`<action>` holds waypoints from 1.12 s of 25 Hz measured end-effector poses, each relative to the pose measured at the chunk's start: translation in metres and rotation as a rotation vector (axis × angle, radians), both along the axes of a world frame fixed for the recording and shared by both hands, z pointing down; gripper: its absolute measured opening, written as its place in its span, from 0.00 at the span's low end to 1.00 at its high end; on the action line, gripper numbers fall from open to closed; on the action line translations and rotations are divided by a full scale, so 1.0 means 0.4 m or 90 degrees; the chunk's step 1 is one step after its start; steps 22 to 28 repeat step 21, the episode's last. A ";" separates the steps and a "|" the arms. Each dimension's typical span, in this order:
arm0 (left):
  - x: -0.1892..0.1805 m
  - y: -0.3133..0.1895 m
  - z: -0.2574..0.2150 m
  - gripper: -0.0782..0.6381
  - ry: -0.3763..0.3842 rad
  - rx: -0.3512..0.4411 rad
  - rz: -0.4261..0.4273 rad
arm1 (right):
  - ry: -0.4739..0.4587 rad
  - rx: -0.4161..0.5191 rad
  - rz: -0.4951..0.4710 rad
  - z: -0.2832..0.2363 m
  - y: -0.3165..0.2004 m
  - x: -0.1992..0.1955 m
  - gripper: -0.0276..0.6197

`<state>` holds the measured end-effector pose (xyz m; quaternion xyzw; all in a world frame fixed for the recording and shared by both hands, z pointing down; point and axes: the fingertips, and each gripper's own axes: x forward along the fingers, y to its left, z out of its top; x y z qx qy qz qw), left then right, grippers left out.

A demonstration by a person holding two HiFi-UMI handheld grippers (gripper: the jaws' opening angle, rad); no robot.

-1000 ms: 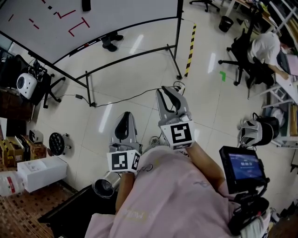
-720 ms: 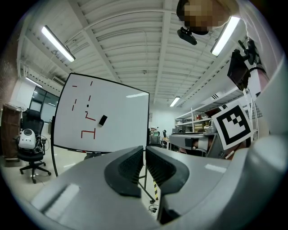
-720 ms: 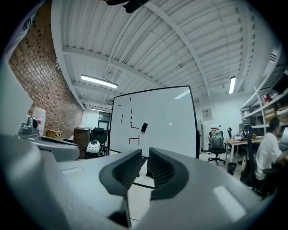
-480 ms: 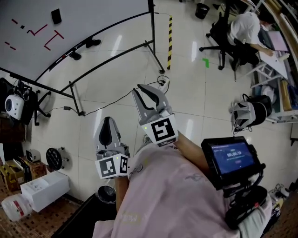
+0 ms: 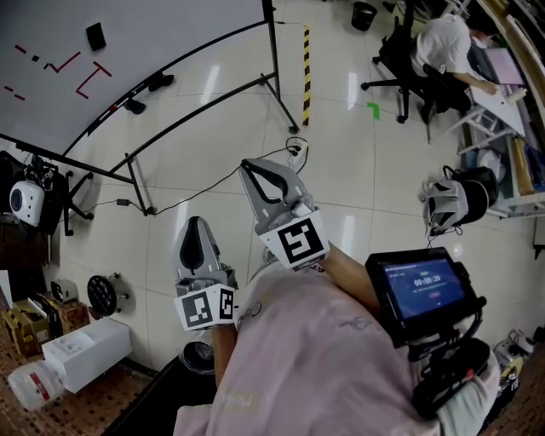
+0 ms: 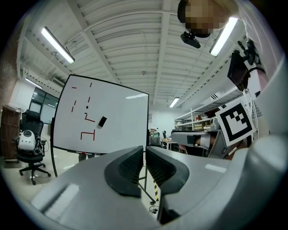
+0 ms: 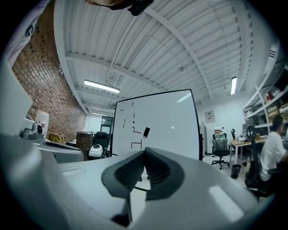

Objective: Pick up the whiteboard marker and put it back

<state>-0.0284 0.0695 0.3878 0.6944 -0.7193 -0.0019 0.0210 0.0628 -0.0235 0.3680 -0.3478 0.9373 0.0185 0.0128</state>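
- Marker: I can't pick out the whiteboard marker for sure in any view. A small reddish speck [image 6: 83,152] sits on the bottom ledge of the large white whiteboard on a black wheeled stand [image 5: 170,25], far left. It is too small to identify.
- The board carries short red line marks and a black rectangular eraser [image 5: 95,36].
- Left grey hand-held gripper [image 5: 195,228]: pads together with nothing between them, pointing toward the board from well away.
- Right grey hand-held gripper [image 5: 264,173]: jaws have just been closing. The pads now meet and hold nothing, also pointing toward the board.
- Versus a second ago: the head view has swung, so the board and stand sit further left. The seated person in white at the far-right desk [image 5: 443,38] shows more fully. Both grippers look about where they were in front of the body.
- Containers: a round shiny metal bin [image 5: 197,358] stands on the near floor just below the left gripper. Its inside is dark and the contents are unreadable.
- A black waste bin [image 5: 364,14] stands far away, and its contents can't be seen either.
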 end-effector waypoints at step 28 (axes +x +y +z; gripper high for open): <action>0.014 -0.017 0.031 0.14 0.002 -0.020 0.020 | 0.024 -0.004 -0.014 0.030 0.008 -0.017 0.05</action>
